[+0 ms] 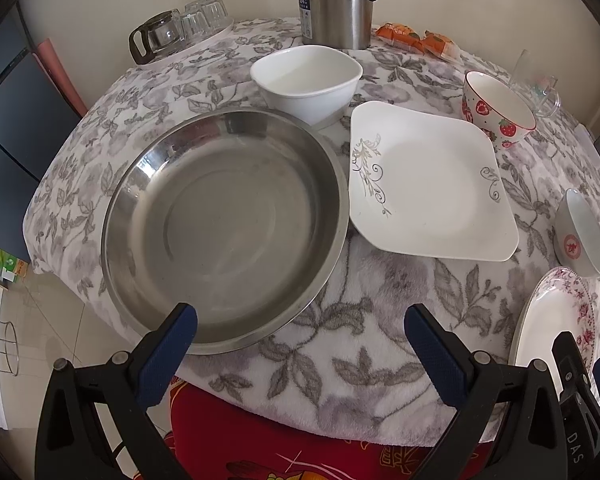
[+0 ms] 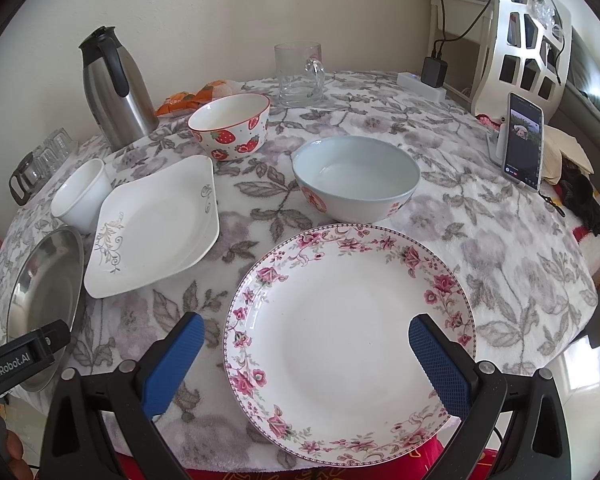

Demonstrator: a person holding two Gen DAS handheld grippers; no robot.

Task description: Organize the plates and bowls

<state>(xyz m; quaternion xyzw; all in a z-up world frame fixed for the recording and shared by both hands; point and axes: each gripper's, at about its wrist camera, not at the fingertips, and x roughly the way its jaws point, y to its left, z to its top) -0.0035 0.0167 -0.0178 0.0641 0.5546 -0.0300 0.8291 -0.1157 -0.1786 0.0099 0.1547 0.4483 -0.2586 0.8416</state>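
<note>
My left gripper [image 1: 300,316] is open and empty over the table's near edge, right of a large steel pan [image 1: 224,228]. Behind the pan stands a white square bowl [image 1: 306,80]; to its right lies a white square plate [image 1: 428,180]. A strawberry bowl [image 1: 496,114] and a pale blue bowl [image 1: 580,236] sit at the right. My right gripper [image 2: 306,330] is open and empty over the near part of a round floral plate [image 2: 348,340]. Behind it are the blue bowl [image 2: 356,178], strawberry bowl [image 2: 232,126], square plate [image 2: 156,224], white bowl [image 2: 82,194] and steel pan [image 2: 44,296].
A steel thermos [image 1: 334,0] stands at the back, with upturned glasses on a tray [image 1: 180,28] and snack packets [image 1: 416,40]. A glass mug [image 2: 300,74], a power strip with charger [image 2: 426,80] and a propped phone [image 2: 522,140] are at the right back. The floral cloth [image 1: 380,300] covers the table.
</note>
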